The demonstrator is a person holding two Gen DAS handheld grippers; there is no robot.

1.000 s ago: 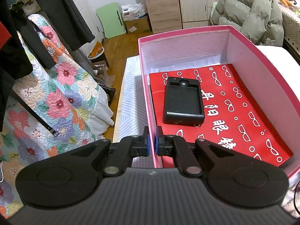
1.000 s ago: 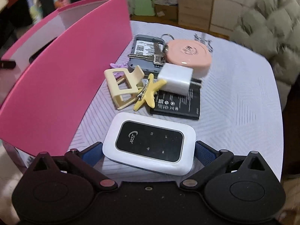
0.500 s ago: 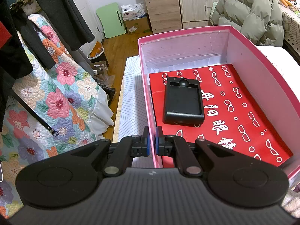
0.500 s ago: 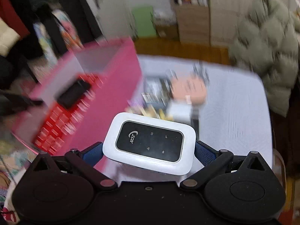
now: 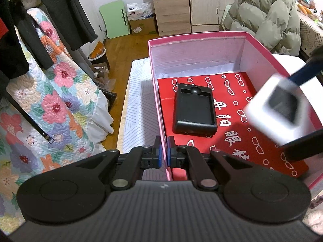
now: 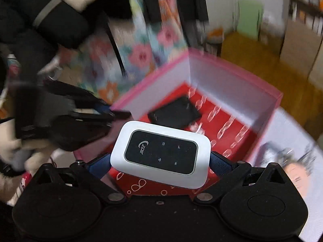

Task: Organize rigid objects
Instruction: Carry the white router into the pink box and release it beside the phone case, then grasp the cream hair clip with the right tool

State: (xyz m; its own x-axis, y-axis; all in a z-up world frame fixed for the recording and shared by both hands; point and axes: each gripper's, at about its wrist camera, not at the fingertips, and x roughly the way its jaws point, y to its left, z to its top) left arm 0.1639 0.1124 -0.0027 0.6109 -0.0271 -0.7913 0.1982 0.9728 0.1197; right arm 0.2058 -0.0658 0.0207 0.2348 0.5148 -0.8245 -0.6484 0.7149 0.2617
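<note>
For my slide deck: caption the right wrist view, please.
Right gripper carries a white pocket router above the pink box.

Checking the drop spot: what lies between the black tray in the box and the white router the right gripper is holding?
Only bare red patterned liner, shown in the left wrist view, lies between the black tray and the white router.

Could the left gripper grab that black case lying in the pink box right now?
Probably not as things stand. The left gripper is shut on the pink box wall, so it would have to let go first. Otherwise the black case lies uncovered just beyond it.
</note>
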